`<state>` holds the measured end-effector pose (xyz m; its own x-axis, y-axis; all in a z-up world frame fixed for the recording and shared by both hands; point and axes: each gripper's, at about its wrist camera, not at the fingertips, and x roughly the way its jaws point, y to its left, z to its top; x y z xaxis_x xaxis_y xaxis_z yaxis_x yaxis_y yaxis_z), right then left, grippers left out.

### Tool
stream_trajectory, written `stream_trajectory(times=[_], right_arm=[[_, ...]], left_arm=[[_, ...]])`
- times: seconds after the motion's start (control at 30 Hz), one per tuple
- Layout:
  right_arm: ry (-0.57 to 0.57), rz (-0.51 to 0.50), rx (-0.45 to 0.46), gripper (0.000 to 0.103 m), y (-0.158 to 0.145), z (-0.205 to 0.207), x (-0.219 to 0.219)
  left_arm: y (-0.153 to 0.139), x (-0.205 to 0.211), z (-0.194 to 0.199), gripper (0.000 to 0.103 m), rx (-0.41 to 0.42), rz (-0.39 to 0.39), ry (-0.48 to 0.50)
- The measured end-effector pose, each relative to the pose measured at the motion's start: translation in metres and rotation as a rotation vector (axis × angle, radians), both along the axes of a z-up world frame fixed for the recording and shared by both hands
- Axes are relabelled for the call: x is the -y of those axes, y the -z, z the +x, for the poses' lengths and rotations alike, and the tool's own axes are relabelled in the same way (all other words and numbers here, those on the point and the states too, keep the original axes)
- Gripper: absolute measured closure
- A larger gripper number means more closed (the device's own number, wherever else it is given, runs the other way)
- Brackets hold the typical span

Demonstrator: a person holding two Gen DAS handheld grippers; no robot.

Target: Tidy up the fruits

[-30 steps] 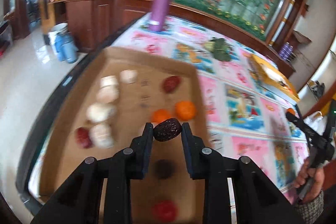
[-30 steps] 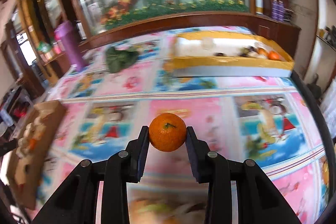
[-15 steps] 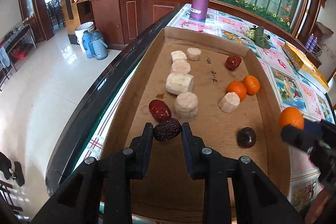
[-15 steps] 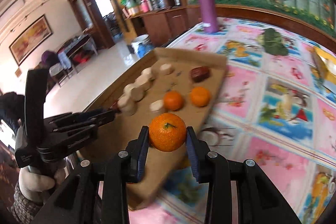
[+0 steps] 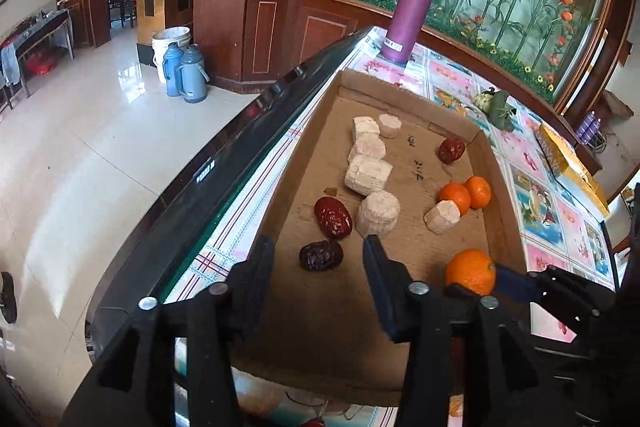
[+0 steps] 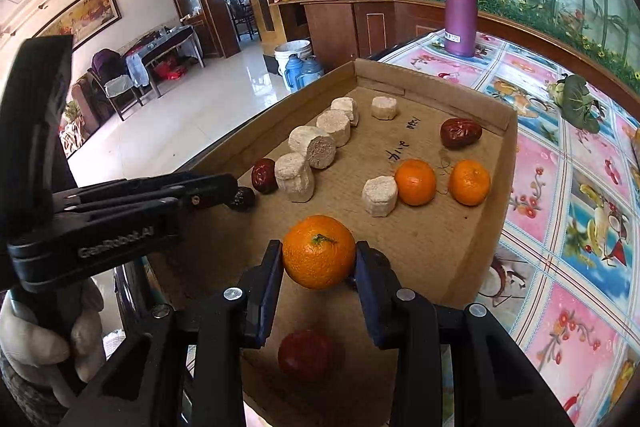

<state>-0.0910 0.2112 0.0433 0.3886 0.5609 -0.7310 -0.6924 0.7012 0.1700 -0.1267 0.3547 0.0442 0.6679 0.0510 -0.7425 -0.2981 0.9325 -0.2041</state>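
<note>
A cardboard tray [image 5: 408,85] [image 6: 506,163] lies at the table's edge. My left gripper [image 5: 318,253] is open, its jaws either side of a dark date [image 5: 321,255] that lies on the tray floor beside a red date [image 5: 333,217]. My right gripper [image 6: 318,259] is shut on an orange [image 6: 319,251] and holds it above the tray's near part; the orange also shows in the left wrist view [image 5: 471,271]. Two more oranges [image 6: 415,181] [image 6: 469,182], another red date [image 6: 460,133] and several pale round pieces [image 6: 312,147] lie in the tray. A red fruit [image 6: 306,354] lies under the right gripper.
A purple flask [image 6: 460,1] stands on the flowered tablecloth [image 6: 568,195] beyond the tray. A green leafy thing [image 6: 578,103] lies to the right. A yellow box [image 5: 568,165] sits far right. The table's dark edge [image 5: 224,187] drops to a tiled floor on the left.
My left gripper has opened and let the dark date down onto the tray beside the red date. My right gripper has carried the orange closer over the tray.
</note>
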Motion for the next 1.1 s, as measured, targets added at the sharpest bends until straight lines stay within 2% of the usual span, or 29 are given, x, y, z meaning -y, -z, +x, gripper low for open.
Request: stream_trajectory(times=[0.03, 0.17, 0.3, 0.37, 0.5, 0.57, 0.7, 1.1], right_arm=[[0.001, 0.002, -0.001, 0.062, 0.000, 0.000, 0.000], [0.015, 0.019, 0.010, 0.045, -0.004, -0.001, 0.004], [0.033, 0.043, 0.023, 0.044, -0.012, -0.003, 0.014], [0.055, 0.056, 0.035, 0.039, -0.016, -0.005, 0.022], [0.130, 0.081, 0.053, 0.035, -0.022, -0.005, 0.045], [0.162, 0.091, 0.062, 0.033, -0.025, -0.006, 0.056], [0.211, 0.091, 0.078, 0.028, -0.029, -0.007, 0.071], [0.265, 0.112, 0.050, 0.025, -0.022, -0.008, 0.097]], left_arm=[[-0.002, 0.001, -0.001, 0.052, 0.009, -0.001, 0.001], [-0.013, 0.002, -0.006, 0.046, 0.047, -0.026, 0.005], [-0.021, 0.006, -0.009, 0.044, 0.073, -0.014, -0.005], [-0.025, 0.011, -0.010, 0.039, 0.081, 0.034, -0.024], [-0.033, 0.022, -0.012, 0.019, 0.086, 0.160, -0.084], [-0.035, 0.028, -0.011, 0.015, 0.081, 0.215, -0.109], [-0.036, 0.039, -0.009, 0.014, 0.062, 0.284, -0.117], [-0.037, 0.070, -0.001, 0.014, 0.039, 0.312, -0.060]])
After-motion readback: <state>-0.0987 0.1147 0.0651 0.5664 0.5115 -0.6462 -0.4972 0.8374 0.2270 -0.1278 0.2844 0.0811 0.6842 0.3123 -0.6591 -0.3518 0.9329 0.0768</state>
